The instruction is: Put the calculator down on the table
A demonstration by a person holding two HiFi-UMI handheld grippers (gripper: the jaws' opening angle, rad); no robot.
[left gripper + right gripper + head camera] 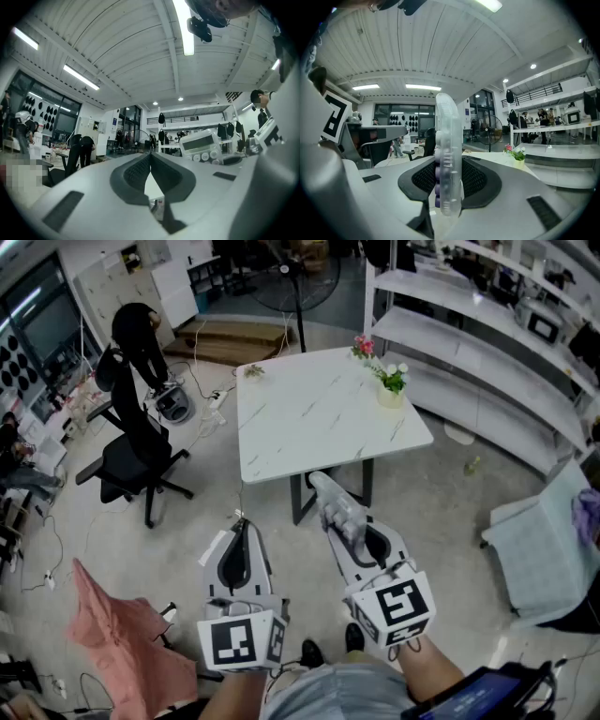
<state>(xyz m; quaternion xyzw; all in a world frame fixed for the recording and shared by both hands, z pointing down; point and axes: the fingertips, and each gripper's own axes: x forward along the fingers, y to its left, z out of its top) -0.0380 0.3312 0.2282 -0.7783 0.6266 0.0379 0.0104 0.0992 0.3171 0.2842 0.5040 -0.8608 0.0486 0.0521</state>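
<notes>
Right gripper [349, 524]: clenched on the calculator [330, 498], a pad pressing each face.
Calculator: held edge-on and upright (keys facing the left gripper's side), in the air by the near edge of the table [319, 418].
Left gripper [242, 526]: jaws closed tip to tip, nothing between them.
Table: white marbled top, with a flower pot [389, 390] near its far right corner.

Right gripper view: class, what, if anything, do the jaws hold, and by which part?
The right gripper holds the calculator edge-on by its lower end, clamped across its front and back faces. The upper end stands free above the jaws.
</notes>
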